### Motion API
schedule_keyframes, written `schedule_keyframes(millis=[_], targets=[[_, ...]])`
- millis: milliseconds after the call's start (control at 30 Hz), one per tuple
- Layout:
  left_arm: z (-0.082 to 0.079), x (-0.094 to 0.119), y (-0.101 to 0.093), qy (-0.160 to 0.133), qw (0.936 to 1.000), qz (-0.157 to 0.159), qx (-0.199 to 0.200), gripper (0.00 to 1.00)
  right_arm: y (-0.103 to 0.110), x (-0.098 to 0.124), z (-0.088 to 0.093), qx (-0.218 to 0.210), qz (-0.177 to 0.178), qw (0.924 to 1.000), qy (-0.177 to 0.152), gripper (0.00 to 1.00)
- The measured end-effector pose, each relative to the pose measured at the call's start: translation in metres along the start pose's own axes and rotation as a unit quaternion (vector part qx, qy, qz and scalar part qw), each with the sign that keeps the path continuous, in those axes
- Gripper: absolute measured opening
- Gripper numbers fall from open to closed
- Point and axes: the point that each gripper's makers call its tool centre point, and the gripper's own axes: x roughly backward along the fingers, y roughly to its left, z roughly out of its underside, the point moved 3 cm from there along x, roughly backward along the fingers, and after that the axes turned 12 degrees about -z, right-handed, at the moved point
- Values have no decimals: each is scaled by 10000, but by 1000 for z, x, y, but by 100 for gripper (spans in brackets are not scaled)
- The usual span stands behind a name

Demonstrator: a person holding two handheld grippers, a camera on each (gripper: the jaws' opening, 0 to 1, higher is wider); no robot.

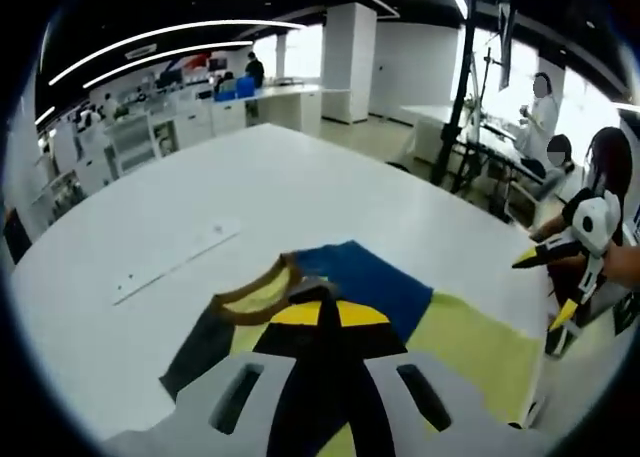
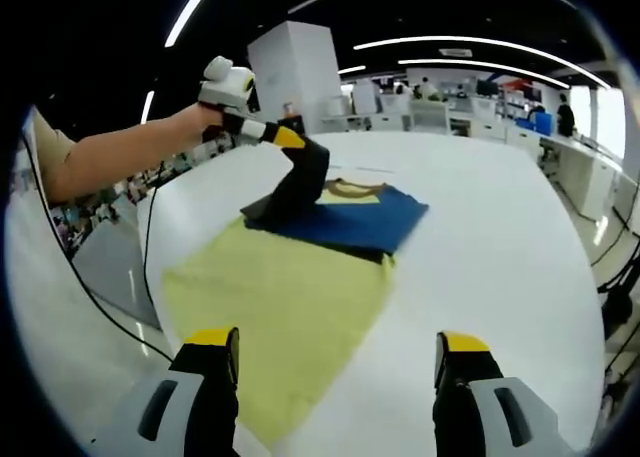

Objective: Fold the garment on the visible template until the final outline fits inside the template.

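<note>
The garment lies on the white table (image 1: 300, 177). It has a pale yellow body (image 2: 280, 297), a blue part (image 2: 370, 217), a brownish collar (image 1: 250, 299) and a dark grey sleeve (image 2: 300, 187). My left gripper (image 1: 322, 312) is shut on the dark sleeve and holds it lifted above the rest. From the right gripper view, the left gripper (image 2: 290, 139) sits at the end of a person's arm, with the sleeve hanging from it. My right gripper (image 2: 335, 345) stands wide open over the near yellow hem, holding nothing. That right gripper (image 1: 547, 287) hovers open at the table's right edge.
A flat white strip (image 1: 175, 262) lies on the table to the left of the garment. The table's edge (image 2: 150, 307) runs close to the yellow hem, with cables on the floor below. People (image 1: 540, 107) stand by stands and desks beyond the table.
</note>
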Motion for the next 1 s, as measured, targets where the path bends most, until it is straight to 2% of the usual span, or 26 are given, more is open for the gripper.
schedule_keyframes(millis=[400, 800, 1000], targets=[[-10, -16, -11, 43, 9998, 62, 164, 0, 0, 3, 2, 8, -15, 10000, 9, 79], [-19, -34, -38, 63, 9994, 238, 250, 0, -3, 9, 4, 6, 18, 10000, 19, 79], [-18, -42, -45, 139, 9993, 274, 209, 0, -5, 12, 5, -9, 34, 10000, 15, 79]])
